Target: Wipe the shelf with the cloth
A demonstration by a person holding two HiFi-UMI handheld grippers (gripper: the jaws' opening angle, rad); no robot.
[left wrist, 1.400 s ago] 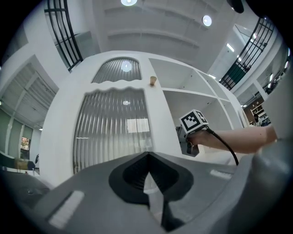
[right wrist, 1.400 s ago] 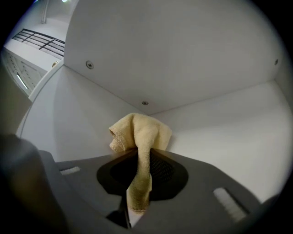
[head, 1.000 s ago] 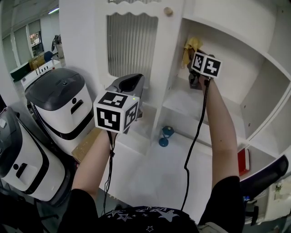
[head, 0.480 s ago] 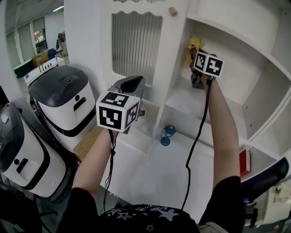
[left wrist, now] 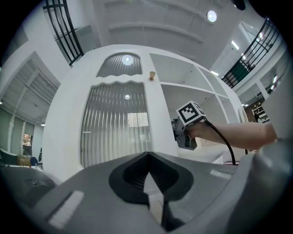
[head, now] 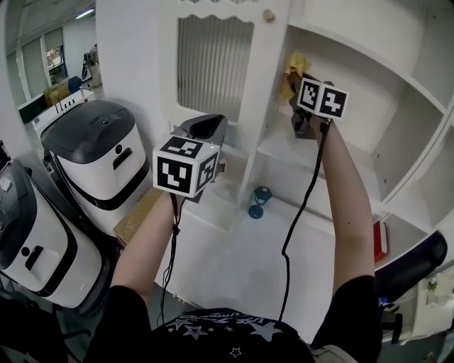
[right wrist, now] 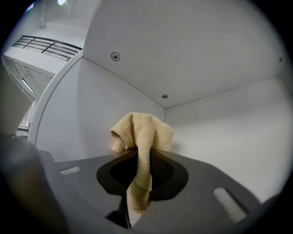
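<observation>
**A:** Where is the cloth?

**B:** The yellow cloth is in the upper open compartment of the white cabinet, close to that compartment's back left corner. The right gripper has it. Its jaws are pressed together on a hanging fold, and the rest of the cloth bunches above the tips. I cannot tell whether the cloth touches the cabinet's wall.

**A:** And the shelf?

**B:** The shelf is the white board that floors that same compartment. The cloth is held raised above it, by the compartment's left wall.

**A:** What about the other hand?

**B:** The left gripper is out in front of the cabinet, facing its ribbed door. Its jaws meet tip to tip with nothing between them.

**A:** Anything else around?

**B:** A black cable hangs from the right gripper along the arm, in front of the cabinet. A round knob sits high on the cabinet's post beside the door. A small blue object rests on the cabinet's lower ledge, below the shelf. A red item lies in a lower right compartment. To the cabinet's left stands a white-and-black machine, with a second machine further out from the cabinet.
</observation>
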